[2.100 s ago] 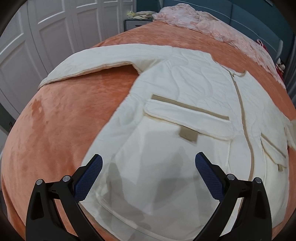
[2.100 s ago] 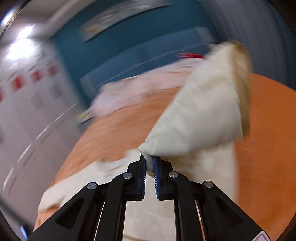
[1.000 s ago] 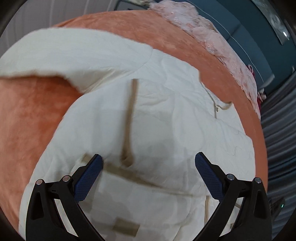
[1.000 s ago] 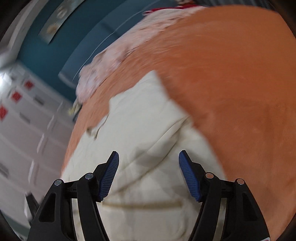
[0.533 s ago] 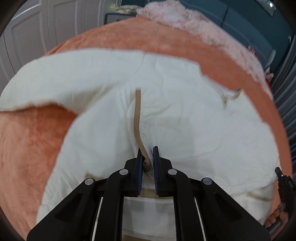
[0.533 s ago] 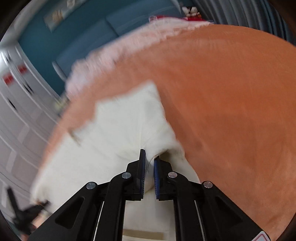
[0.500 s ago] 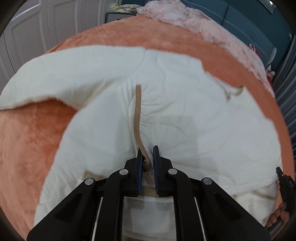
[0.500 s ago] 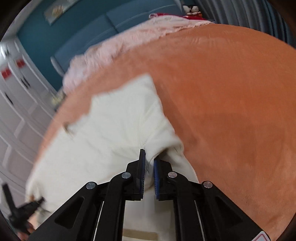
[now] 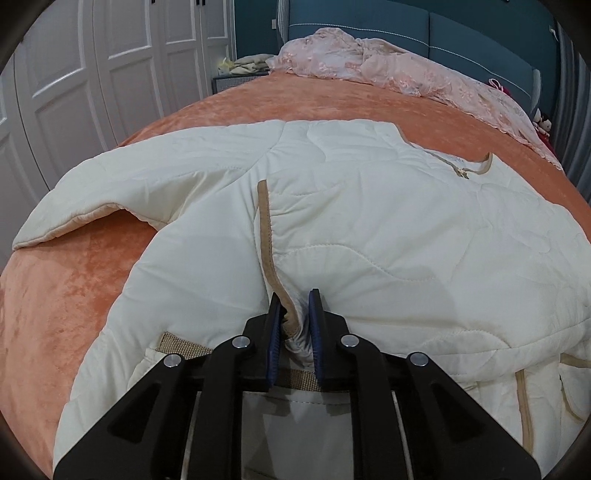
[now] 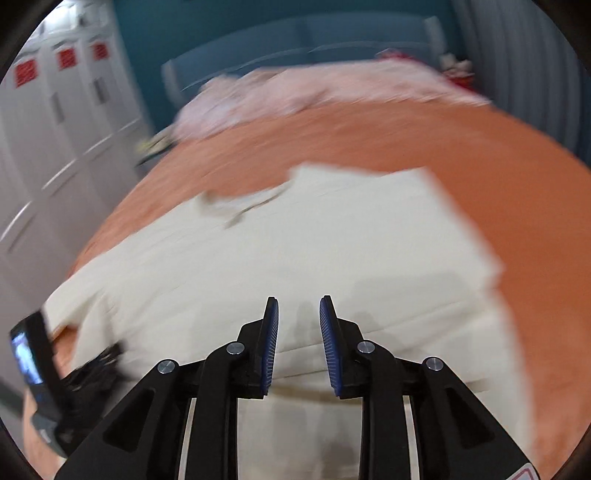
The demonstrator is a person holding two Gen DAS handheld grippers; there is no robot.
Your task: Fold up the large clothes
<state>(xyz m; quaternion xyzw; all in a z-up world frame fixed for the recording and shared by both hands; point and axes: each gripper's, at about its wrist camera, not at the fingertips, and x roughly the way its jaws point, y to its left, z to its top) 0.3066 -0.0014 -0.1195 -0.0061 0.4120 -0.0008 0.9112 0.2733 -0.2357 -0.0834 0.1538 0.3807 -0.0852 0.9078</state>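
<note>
A cream quilted jacket with tan trim lies spread on the orange bed cover, its lower part folded up over its body. My left gripper pinches a bunch of the folded edge and trim between its blue pads, and its jaws are opening slightly. One sleeve stretches out to the left. In the blurred right wrist view the jacket lies flat below my right gripper, whose jaws are opening with nothing between them.
A pink lace blanket lies across the head of the bed before a blue headboard. White wardrobe doors stand at the left. The black body of the left hand's device shows at the right view's lower left.
My right gripper has let go of the fold, parted its jaws and swung across over the jacket. The left gripper still holds the trimmed edge, its jaws a little wider, and has rolled.
</note>
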